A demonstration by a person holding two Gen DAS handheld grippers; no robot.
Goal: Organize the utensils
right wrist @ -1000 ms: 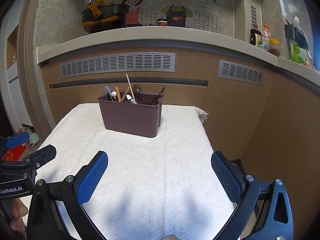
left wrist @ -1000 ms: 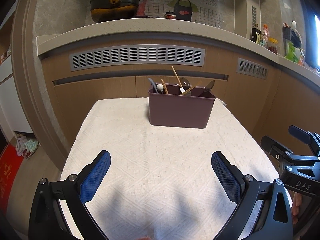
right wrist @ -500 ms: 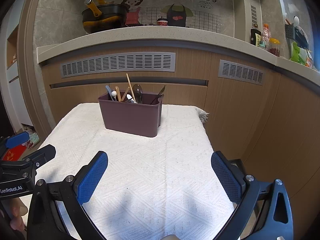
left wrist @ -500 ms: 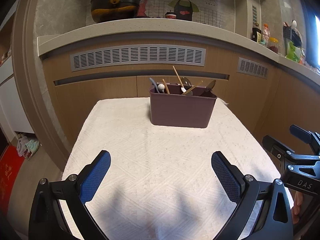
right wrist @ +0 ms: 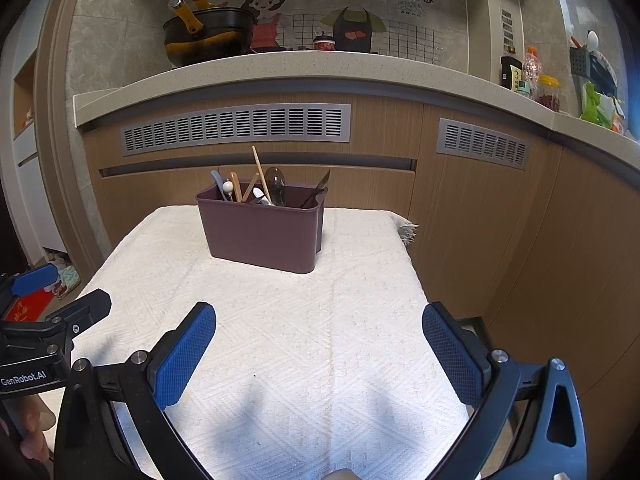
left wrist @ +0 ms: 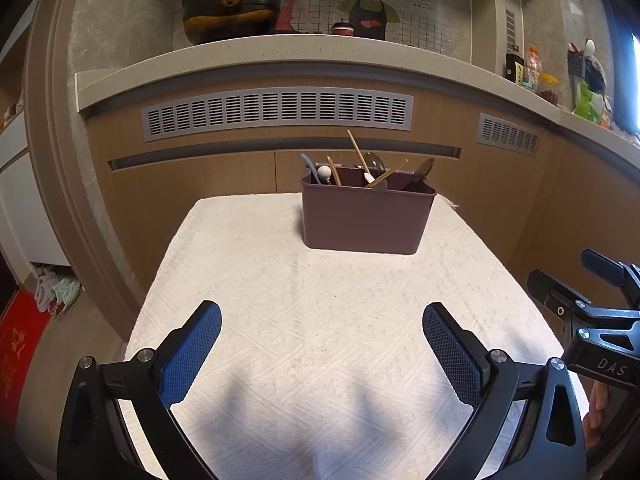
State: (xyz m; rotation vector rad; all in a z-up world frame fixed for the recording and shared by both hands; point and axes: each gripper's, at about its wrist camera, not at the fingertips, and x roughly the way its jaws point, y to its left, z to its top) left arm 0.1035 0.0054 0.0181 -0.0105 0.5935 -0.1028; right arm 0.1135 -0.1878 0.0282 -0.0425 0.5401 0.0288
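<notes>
The left gripper (left wrist: pixel 322 328) has its jaws spread wide with nothing between the blue pads, and the right gripper (right wrist: pixel 319 330) is the same: fully apart and empty. Both hang over the near part of the white woven cloth (left wrist: pixel 328 312) that covers the table, well apart from anything to grasp. Farther out, toward the far edge of the cloth, stands the maroon plastic utensil caddy (right wrist: pixel 262 232), upright, with the utensils (left wrist: pixel 362 168) already standing in it: a wooden chopstick, wooden and metal spoons, a grey-blue handle and a white-knobbed piece lean against its rim. No loose utensil shows on the cloth in either view. Judged from this, the gathering looks done or nearly so, with everything visible already in the caddy; whether the pieces are sorted by compartment cannot be told, since the inside is hidden. Behind it run the wooden cabinet fronts (right wrist: pixel 480 208) and the countertop (left wrist: pixel 280 56).
</notes>
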